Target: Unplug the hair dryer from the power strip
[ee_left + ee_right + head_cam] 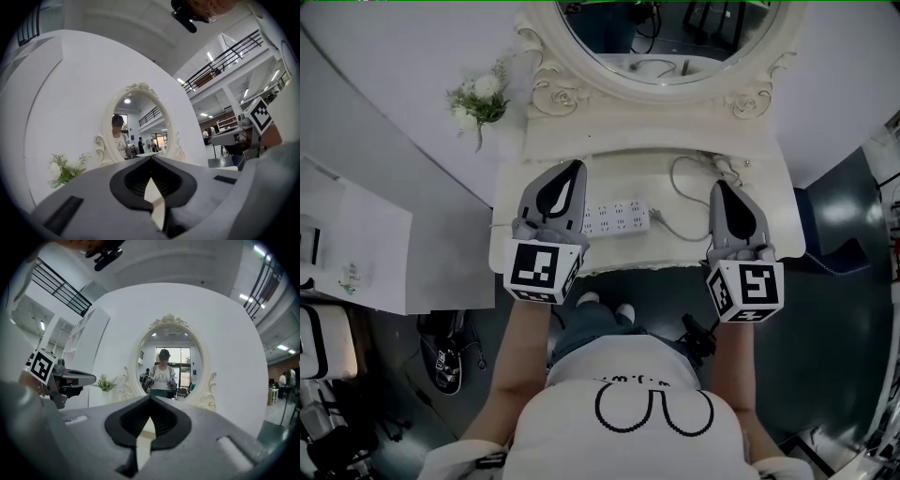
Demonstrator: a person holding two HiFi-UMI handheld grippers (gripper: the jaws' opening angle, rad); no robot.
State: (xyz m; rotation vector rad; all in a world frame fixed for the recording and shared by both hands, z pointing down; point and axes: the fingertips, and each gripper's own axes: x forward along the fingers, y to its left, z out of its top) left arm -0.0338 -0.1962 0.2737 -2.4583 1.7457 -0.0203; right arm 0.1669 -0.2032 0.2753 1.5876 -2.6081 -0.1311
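Power strip (614,217): lies mid-vanity (778,206), near the front edge, between your grippers. No plug visibly seated; dryer unseen. Left gripper (576,167) and right gripper (719,187): both clenched, empty, level. Step: unplugging looks done. Next: check the sockets, trace the cord (672,178).

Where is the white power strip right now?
In the head view, the power strip lies on the vanity table, just right of the left gripper, below the mirror.

power strip (623,218) end behind left claw (576,167)
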